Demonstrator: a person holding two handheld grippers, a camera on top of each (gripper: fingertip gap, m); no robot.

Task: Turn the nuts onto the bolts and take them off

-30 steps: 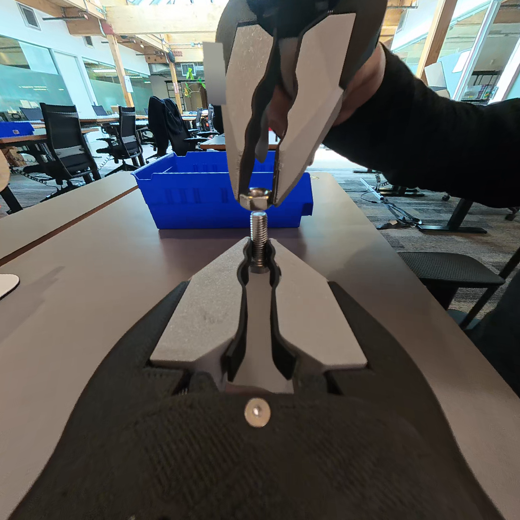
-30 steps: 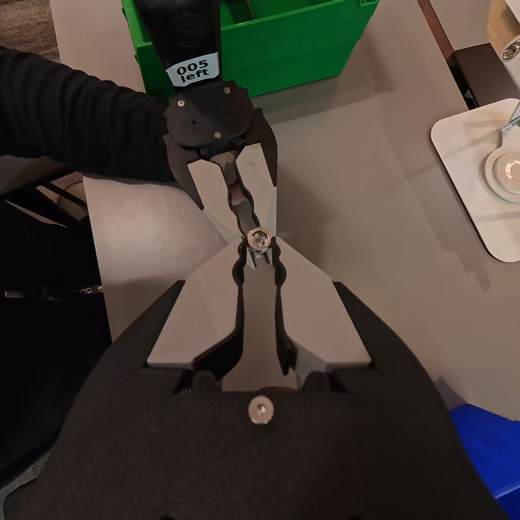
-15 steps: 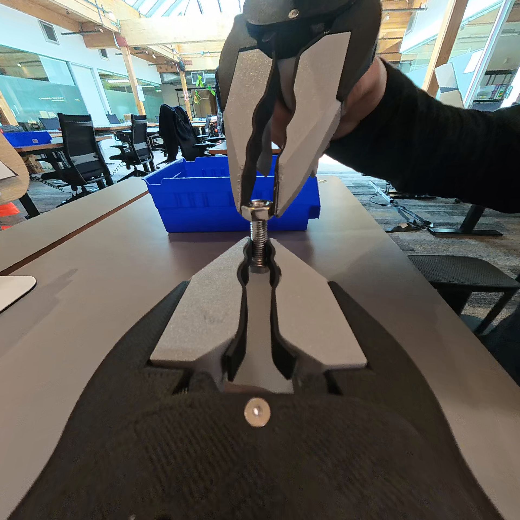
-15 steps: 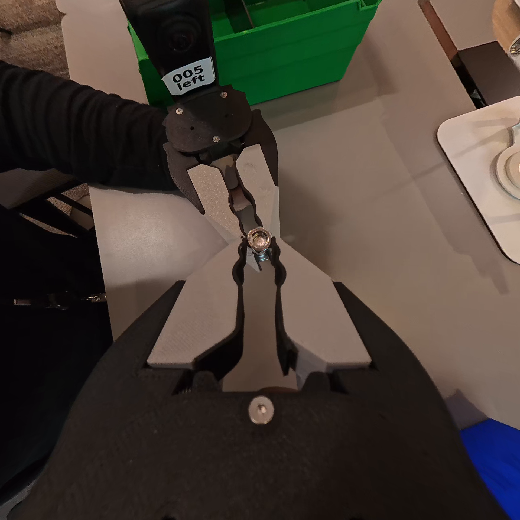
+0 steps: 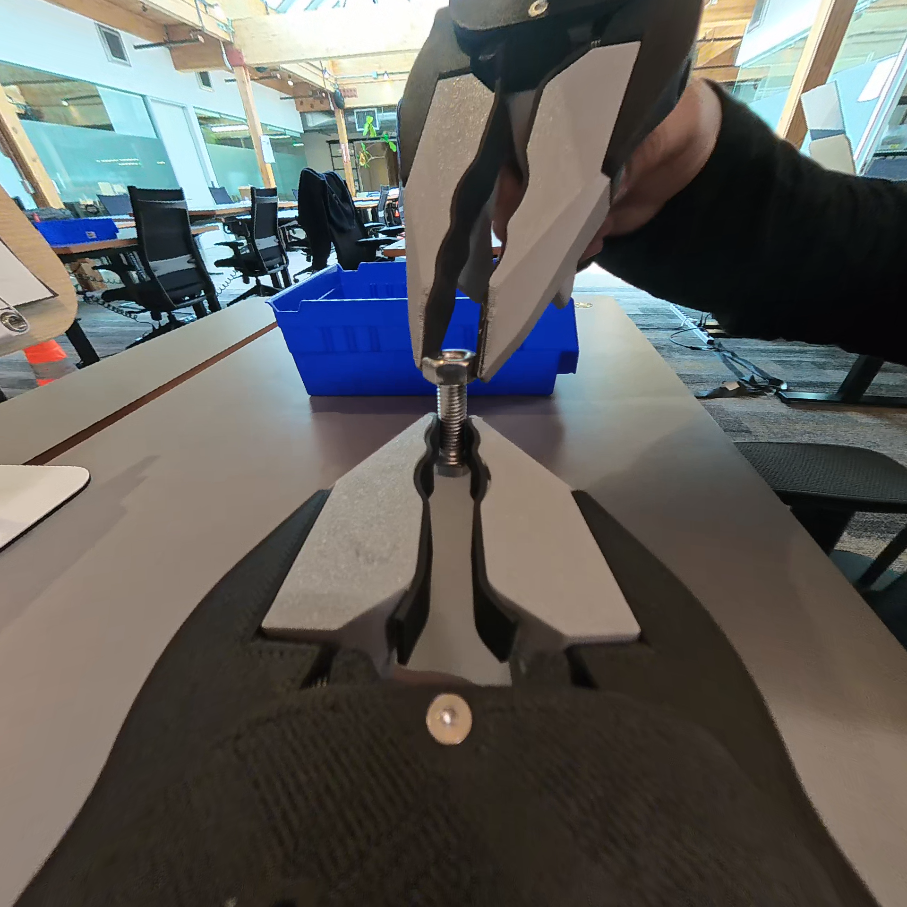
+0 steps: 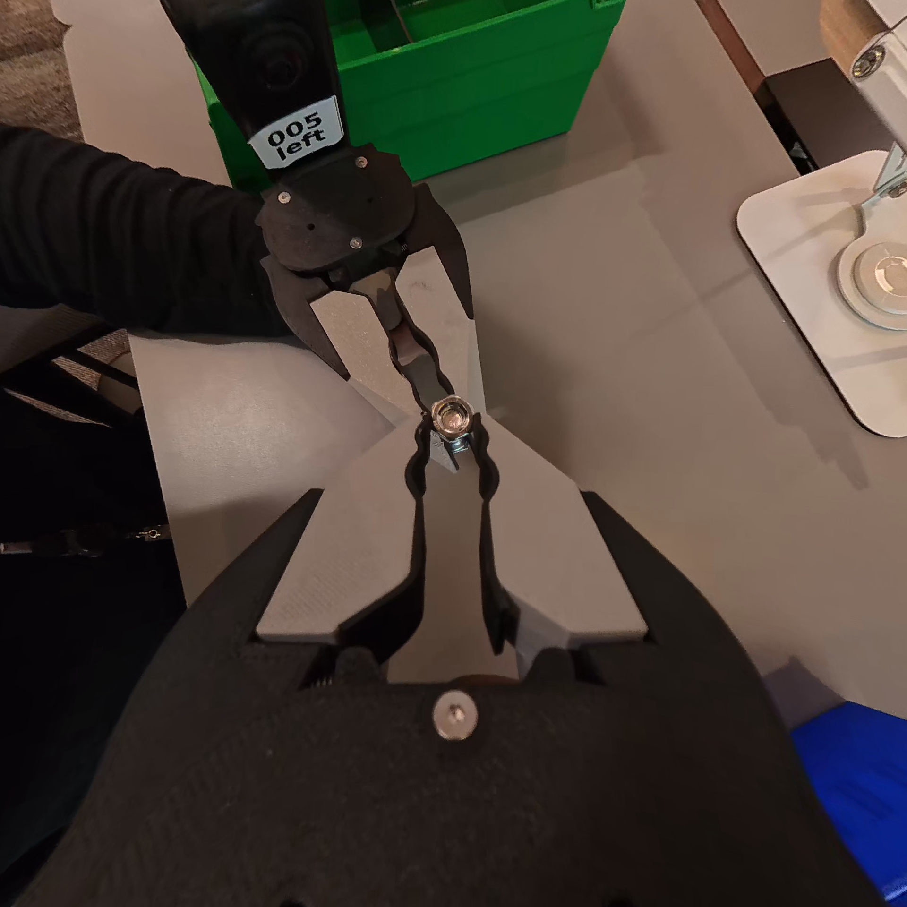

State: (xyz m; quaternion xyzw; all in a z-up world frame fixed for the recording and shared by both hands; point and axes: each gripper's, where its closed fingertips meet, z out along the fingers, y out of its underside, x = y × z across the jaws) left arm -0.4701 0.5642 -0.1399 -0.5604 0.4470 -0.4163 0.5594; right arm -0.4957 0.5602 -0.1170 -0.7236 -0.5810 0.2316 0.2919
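In the left wrist view, my left gripper is shut on the lower part of a threaded steel bolt and holds it upright above the table. My right gripper comes down from above and is shut on a hex nut that sits on the bolt's top end. In the right wrist view I look straight down on the nut between my right gripper tips. A bit of bolt thread shows below it, with the left gripper underneath.
A blue bin stands behind the bolt and also shows in the right wrist view. A green bin stands at the far side. A white stand base lies to the right. The table edge and a chair are near. The tips of both grippers are at nearly the same place.
The nut has come down a little and now sits squarely on the bolt's tip. Both grippers have shifted slightly together; both stay shut.
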